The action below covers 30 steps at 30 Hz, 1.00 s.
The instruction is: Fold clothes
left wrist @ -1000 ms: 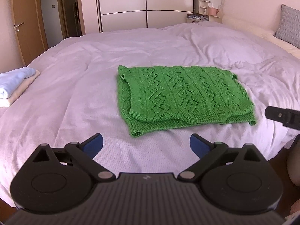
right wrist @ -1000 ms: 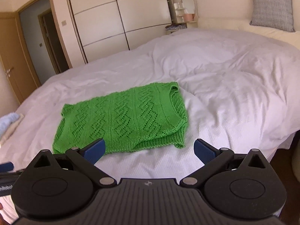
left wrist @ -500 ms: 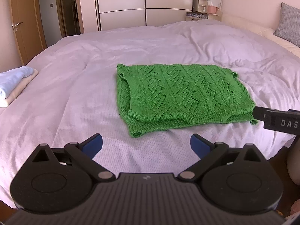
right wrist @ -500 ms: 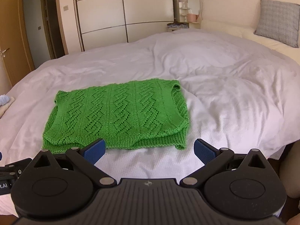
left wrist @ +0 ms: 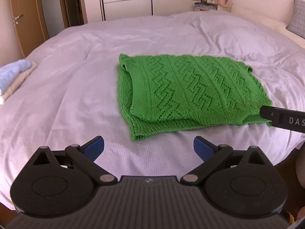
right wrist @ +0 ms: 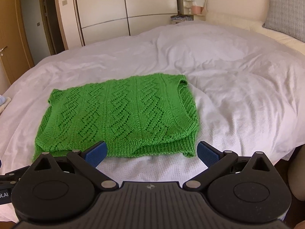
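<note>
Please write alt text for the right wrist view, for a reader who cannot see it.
A green knitted sweater, folded once, lies flat on a white bed. The open right gripper hovers at its near hem, holding nothing. Behind are a wardrobe and a grey pillow.

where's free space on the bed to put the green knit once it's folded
Bare duvet lies between the green knit and the folded stack at the left edge. Another open stretch runs right of the knit, toward the grey pillow.
</note>
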Motion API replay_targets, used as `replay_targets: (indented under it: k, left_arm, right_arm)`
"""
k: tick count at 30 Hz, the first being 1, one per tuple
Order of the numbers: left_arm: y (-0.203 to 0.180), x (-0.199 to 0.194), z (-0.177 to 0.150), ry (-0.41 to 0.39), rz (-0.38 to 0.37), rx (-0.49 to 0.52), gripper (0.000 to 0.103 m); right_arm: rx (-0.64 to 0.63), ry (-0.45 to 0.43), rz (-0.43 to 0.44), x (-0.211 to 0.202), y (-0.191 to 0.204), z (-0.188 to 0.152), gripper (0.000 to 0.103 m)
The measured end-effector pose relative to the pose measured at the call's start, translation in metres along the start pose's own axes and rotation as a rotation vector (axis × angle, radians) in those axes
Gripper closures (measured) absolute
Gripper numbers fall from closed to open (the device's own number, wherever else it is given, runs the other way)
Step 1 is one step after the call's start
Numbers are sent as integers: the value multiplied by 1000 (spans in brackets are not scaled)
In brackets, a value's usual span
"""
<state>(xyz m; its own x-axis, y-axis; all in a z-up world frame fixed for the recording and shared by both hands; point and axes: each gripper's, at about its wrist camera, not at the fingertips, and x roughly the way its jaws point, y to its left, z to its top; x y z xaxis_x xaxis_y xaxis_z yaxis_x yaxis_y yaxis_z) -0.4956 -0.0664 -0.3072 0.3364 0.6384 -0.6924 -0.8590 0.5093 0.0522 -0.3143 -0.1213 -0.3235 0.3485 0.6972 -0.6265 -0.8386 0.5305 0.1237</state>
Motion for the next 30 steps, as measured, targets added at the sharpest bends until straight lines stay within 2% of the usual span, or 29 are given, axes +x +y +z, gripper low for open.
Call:
replay_targets:
  k: [3,6,13,18,23,26,29,30]
  left_arm:
    - [5,14,-2,25,-28,-32,4]
    - [19,25,-4,27,-95,-112,4]
    - [70,43,-6,-15,-263,-407,4]
    - [99,72,-3,-1,-393,-621,6]
    - [104,101,2,-11,-427,-723,7]
    - [101,115,6,-31,-428,-748,7]
    - [93,127,10,-52,-417,-733,18]
    - [91,131,10,-51,-418,-737,32]
  right_arm:
    - [13,6,12,11,-5,-6,0]
    - [25,13,24,22,-10,-12,0]
    - [87,-2,70,41,-26,-22,0]
    - [163,-41,122,49,-43,-24,0]
    - [216,-54,136,59,-60,-14,0]
    - [250,-61,141,65,-70,-8,0]
    - [283,-69,146,70,-79,-3,0]
    - [287,-71,144,72,-81,-2,0]
